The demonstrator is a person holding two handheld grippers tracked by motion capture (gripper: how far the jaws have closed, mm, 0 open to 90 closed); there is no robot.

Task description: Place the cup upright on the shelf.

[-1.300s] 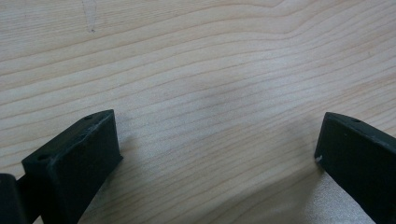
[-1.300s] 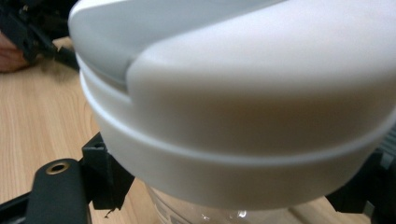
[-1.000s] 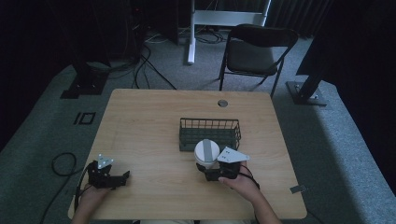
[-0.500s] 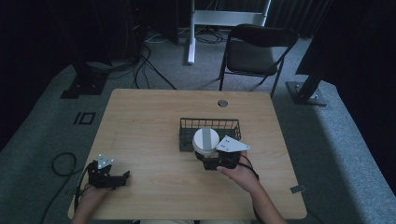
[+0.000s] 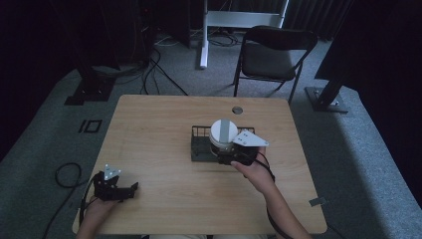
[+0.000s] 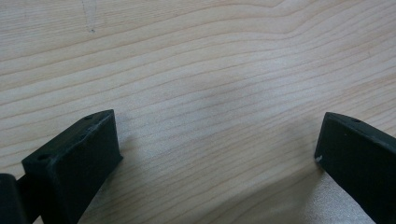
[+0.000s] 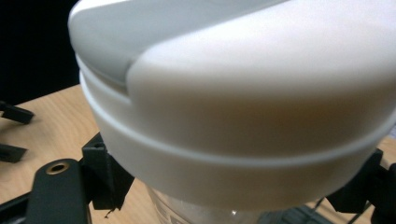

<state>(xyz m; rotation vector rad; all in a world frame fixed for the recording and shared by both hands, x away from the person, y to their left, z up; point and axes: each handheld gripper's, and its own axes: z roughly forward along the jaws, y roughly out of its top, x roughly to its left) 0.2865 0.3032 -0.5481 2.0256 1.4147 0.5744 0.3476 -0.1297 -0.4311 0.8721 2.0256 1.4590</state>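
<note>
A container with a white lid crossed by a grey band (image 5: 223, 131) is held over the black wire basket (image 5: 200, 147) at the table's middle right. My right gripper (image 5: 225, 152) is shut on it just under the lid, and the grey plate (image 5: 250, 140) sits on top of the gripper. In the right gripper view the lid (image 7: 261, 102) looms close, with a black finger (image 7: 103, 173) pressed against the clear body below it. My left gripper (image 5: 130, 188) rests near the table's front left corner; its jaws (image 6: 217, 140) stand wide apart over bare wood.
The wooden table (image 5: 159, 129) has a round cable hole (image 5: 237, 109) near its far edge. A black folding chair (image 5: 272, 55) stands beyond the table. Cables (image 5: 64, 174) lie on the floor to the left.
My right gripper has carried the white-lidded container away from the person, from in front of the basket to over it. The left gripper has stayed put.
</note>
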